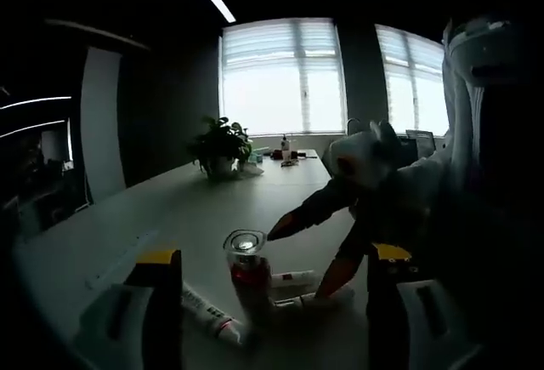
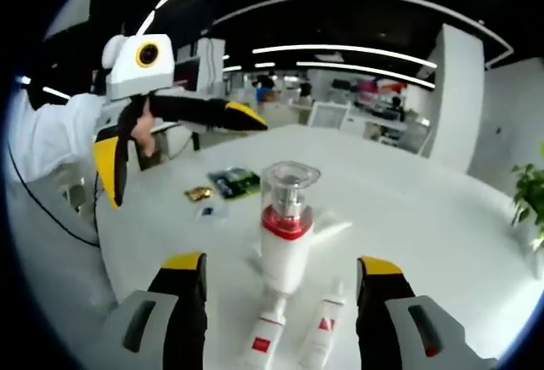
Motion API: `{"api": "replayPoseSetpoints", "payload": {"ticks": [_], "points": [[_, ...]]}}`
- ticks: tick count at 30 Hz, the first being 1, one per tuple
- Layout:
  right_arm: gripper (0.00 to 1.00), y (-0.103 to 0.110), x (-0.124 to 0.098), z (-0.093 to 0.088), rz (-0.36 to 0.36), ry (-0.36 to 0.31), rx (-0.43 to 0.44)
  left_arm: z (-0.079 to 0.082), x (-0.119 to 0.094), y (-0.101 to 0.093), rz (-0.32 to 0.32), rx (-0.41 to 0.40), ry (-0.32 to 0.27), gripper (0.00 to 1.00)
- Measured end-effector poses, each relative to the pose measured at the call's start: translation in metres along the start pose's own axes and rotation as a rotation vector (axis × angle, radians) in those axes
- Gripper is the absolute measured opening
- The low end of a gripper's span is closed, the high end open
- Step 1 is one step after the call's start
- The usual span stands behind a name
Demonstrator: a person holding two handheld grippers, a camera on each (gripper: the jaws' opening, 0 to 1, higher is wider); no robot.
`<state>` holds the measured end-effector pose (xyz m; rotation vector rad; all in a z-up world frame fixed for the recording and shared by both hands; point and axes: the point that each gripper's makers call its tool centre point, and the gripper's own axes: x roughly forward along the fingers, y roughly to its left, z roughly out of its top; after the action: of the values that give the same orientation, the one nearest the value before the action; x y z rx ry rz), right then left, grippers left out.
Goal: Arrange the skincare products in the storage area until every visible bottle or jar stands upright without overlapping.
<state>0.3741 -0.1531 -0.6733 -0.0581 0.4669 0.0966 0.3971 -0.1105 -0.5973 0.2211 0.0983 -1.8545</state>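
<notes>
My right gripper [image 2: 280,302] is spread wide and empty, lined up on the pump bottle [image 2: 286,225], which stands upright on the white table [image 2: 425,217], red collar under a clear cap; contents unreadable. Two tubes [image 2: 293,336] lie flat at its base, apparently the next to stand up. My left gripper [image 1: 276,302] is likewise spread and empty, facing the bottle from the opposite side. Small packets [image 2: 225,185] lie beyond.

Left gripper [image 2: 170,145]: white housing, black jaws, yellow tips | Right gripper [image 2: 280,302]: black jaws were yellow-capped, with grey side blocks bearing dark slots | Sleeve [image 2: 47,136]: white, long | Cable [image 2: 47,208]: thin and black, trailed below the sleeve
</notes>
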Motion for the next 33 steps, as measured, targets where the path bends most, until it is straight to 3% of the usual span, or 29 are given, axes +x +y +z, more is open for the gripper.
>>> {"api": "replayPoseSetpoints", "payload": {"ticks": [6, 18, 33], "points": [[0.8, 0.002, -0.005, -0.001, 0.028, 0.019, 0.044, -0.006, -0.008, 0.006, 0.05, 0.006, 0.043, 0.93], [0.99, 0.007, -0.013, 0.0, 0.05, 0.05, 0.015, -0.014, -0.033, 0.013, 0.16, -0.044, 0.096, 0.99], [0.99, 0.013, -0.025, 0.002, 0.084, 0.074, -0.023, -0.024, -0.067, 0.02, 0.298, -0.107, 0.125, 0.99]]}}
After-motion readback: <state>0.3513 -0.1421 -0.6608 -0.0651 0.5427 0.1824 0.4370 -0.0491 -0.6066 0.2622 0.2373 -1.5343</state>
